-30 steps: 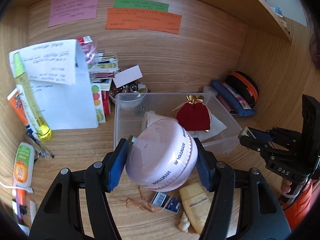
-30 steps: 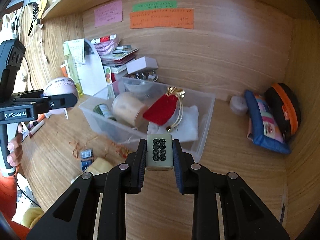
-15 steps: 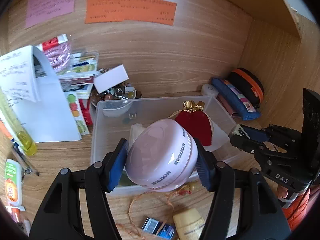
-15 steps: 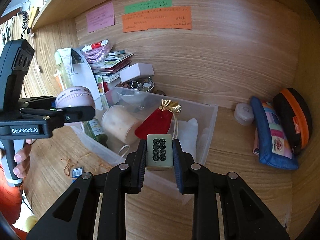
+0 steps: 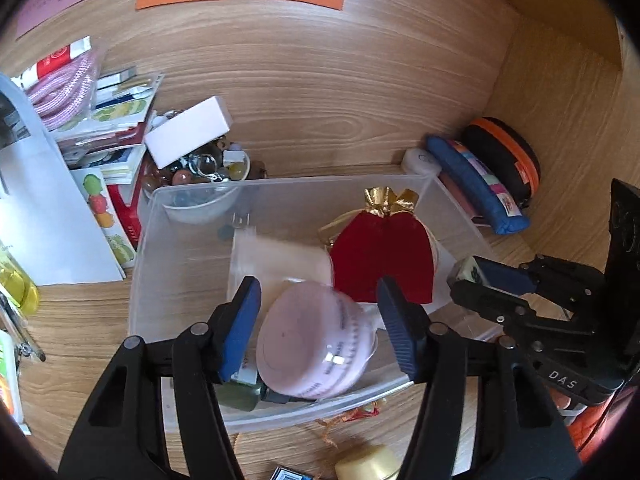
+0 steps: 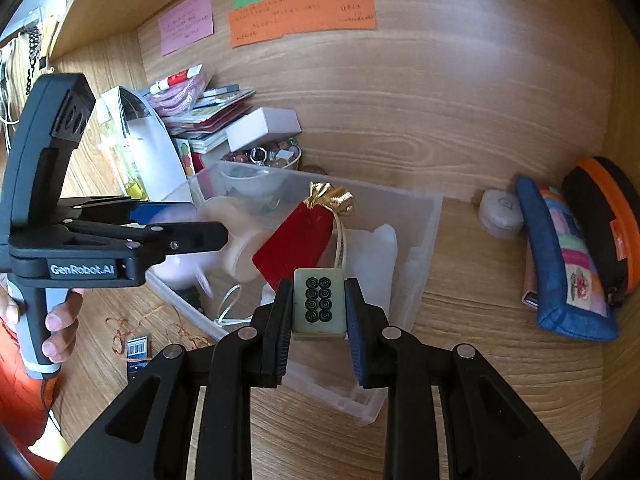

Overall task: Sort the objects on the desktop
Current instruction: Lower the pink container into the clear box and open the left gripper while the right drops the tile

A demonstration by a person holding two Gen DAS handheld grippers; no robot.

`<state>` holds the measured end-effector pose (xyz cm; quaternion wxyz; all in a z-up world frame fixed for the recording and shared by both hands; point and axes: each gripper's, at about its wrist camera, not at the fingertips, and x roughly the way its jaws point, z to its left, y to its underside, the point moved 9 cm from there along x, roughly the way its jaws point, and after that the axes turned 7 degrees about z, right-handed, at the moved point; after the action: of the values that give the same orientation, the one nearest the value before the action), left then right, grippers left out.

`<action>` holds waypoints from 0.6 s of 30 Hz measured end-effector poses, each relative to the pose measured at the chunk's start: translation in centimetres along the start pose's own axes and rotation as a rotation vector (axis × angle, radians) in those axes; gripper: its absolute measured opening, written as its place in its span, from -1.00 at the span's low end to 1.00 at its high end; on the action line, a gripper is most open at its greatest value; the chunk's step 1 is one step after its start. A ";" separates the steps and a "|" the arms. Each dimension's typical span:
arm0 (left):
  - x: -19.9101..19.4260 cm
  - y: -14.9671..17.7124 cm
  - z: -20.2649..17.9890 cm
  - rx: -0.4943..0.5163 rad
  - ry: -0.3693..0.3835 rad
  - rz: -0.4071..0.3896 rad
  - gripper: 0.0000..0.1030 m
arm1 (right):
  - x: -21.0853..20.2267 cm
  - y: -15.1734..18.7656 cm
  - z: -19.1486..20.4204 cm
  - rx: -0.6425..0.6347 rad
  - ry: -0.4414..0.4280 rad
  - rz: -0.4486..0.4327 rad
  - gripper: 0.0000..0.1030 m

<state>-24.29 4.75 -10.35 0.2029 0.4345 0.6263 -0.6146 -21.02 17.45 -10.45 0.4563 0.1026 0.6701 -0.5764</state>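
A clear plastic bin (image 5: 280, 182) stands on the wooden desk. Inside it are a red pouch with a gold top (image 5: 380, 256), a cream tape roll and a green bottle. My left gripper (image 5: 318, 320) hangs over the bin's near-left corner, its jaws closing. The pink round jar (image 5: 316, 344) lies blurred just below and between the blue pads (image 5: 240, 328), free of them. My right gripper (image 6: 319, 308) is shut on a mahjong tile (image 6: 319, 300) with black circles, above the bin's near-right wall (image 6: 400, 196). In the right wrist view the pink jar (image 6: 176, 272) shows under the left gripper (image 6: 216, 236).
A blue patchwork pouch (image 6: 560, 264), an orange-and-black case (image 6: 608, 216) and a small white round box (image 6: 500, 216) sit right of the bin. Behind it are a bowl of beads (image 5: 200, 176), a white box, stacked booklets and paper. String and a barcoded item (image 6: 138, 348) lie in front.
The pink jar has left the left gripper's pads and dropped into the bin. Both grippers have moved forward and lower over the bin; the right still holds the tile.
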 end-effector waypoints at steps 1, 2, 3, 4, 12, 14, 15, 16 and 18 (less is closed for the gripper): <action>0.2 0.0 0.0 0.003 -0.008 0.004 0.16 | 0.1 0.0 0.0 -0.001 0.001 0.003 -0.57; 0.5 0.1 0.0 0.006 -0.012 0.010 0.16 | 0.2 0.1 0.1 0.000 0.003 0.007 -0.56; 0.8 0.3 0.0 0.006 -0.012 0.019 0.16 | 0.4 0.2 0.2 -0.004 0.004 0.011 -0.57; 1.0 0.3 0.1 0.005 -0.013 0.023 0.16 | 0.5 0.2 0.2 -0.005 0.005 0.013 -0.56; 0.8 0.7 0.3 0.006 -0.019 0.013 0.16 | 0.8 0.4 0.7 -0.038 0.032 0.014 -0.56; 0.7 0.7 0.3 0.010 -0.025 0.007 0.18 | 0.8 0.4 0.8 -0.040 0.034 0.014 -0.56; 0.6 0.7 0.4 0.010 -0.030 0.005 0.20 | 0.8 0.4 0.8 -0.040 0.033 0.013 -0.56; 0.5 0.7 0.4 0.009 -0.033 0.003 0.21 | 0.7 0.4 0.7 -0.040 0.032 0.011 -0.56; 0.2 0.6 0.5 0.007 -0.038 0.000 0.22 | 0.6 0.4 0.7 -0.039 0.033 0.007 -0.54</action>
<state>-24.04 4.28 -11.00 0.2133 0.4234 0.6204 -0.6248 -20.77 16.70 -11.09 0.4491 0.1055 0.6883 -0.5598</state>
